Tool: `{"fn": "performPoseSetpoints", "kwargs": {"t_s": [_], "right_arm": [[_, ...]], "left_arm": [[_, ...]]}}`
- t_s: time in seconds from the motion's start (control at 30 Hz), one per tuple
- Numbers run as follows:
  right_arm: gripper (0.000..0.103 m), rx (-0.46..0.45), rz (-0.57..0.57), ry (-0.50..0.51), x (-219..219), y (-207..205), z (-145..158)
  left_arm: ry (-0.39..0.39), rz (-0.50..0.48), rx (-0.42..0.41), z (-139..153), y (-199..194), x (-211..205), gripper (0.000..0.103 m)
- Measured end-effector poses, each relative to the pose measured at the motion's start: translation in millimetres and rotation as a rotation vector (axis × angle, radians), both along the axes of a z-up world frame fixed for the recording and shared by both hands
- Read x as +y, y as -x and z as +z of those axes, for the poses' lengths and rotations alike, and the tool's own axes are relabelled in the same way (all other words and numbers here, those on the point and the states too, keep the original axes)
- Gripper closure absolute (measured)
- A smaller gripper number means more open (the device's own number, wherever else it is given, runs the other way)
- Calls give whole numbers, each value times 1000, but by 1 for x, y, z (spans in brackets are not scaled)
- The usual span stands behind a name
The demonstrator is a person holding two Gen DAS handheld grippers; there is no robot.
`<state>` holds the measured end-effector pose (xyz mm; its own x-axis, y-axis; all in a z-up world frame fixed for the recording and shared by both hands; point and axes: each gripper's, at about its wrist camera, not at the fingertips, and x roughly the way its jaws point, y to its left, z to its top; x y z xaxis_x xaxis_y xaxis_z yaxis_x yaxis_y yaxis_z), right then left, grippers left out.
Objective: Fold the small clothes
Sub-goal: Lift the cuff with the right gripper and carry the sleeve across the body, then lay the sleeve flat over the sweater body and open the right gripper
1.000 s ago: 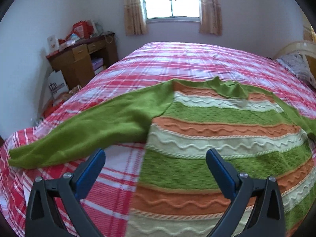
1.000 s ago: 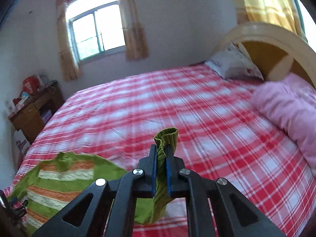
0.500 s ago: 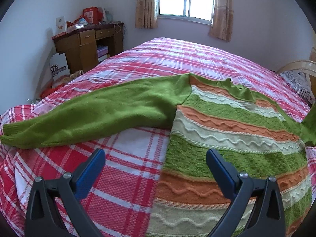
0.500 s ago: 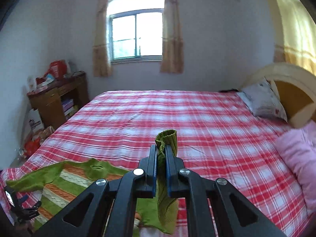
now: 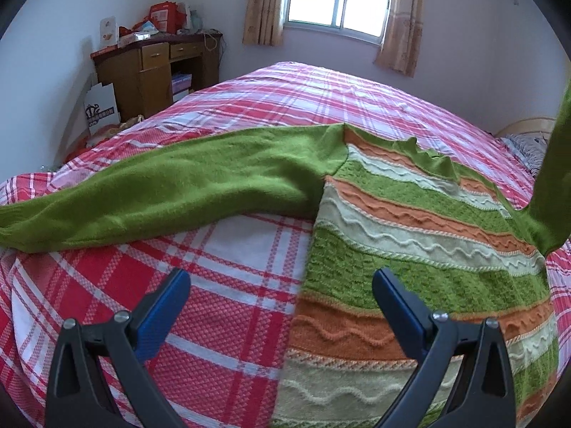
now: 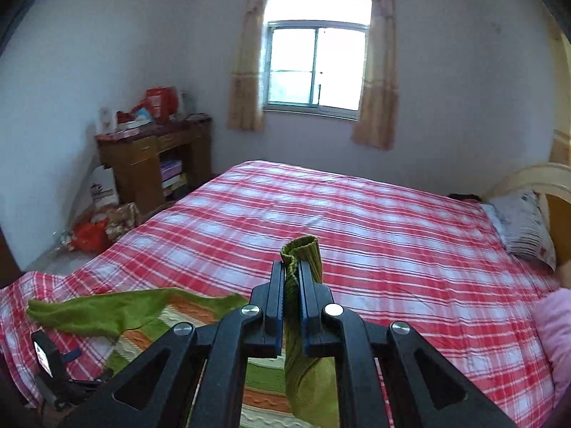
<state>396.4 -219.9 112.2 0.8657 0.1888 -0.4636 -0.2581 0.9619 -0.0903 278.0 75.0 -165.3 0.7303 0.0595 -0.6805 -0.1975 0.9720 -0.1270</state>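
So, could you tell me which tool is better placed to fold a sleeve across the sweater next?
Right. The right tool is already shut on one sleeve cuff, lifted above the sweater. The left tool is open and holds nothing.

Right gripper (image 6: 292, 278) pinches the green sleeve cuff (image 6: 302, 254) mid-frame, above the plaid bed (image 6: 374, 228); striped sweater (image 6: 185, 324) sprawls lower left.

The far half of the bed (image 6: 357, 221) is bare checked sheet, with lots of room to move. Near and left, the sweater (image 5: 410, 249) covers the bed. On the right, a pillow (image 6: 524, 228) and a pink blanket (image 6: 556, 331) block the way. A brown desk (image 6: 153, 164) stands far left.
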Motion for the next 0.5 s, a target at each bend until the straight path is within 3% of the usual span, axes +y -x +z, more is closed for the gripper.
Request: {"fn": "performPoseSetpoints", "kwargs": {"t_s": [0.2,0.3,0.5], "right_arm": [[97,52,98,-6,64,-15,-49],[97,93,146,16,103,-23,-95],[96,252,244,36,167,-38,-215]], "left_arm": [[-2,-5,13,-6,0,-2,0],[-7,-9,15,-7,2,-2,0],[-21,-9,22,-10,6,-4,0]]}}
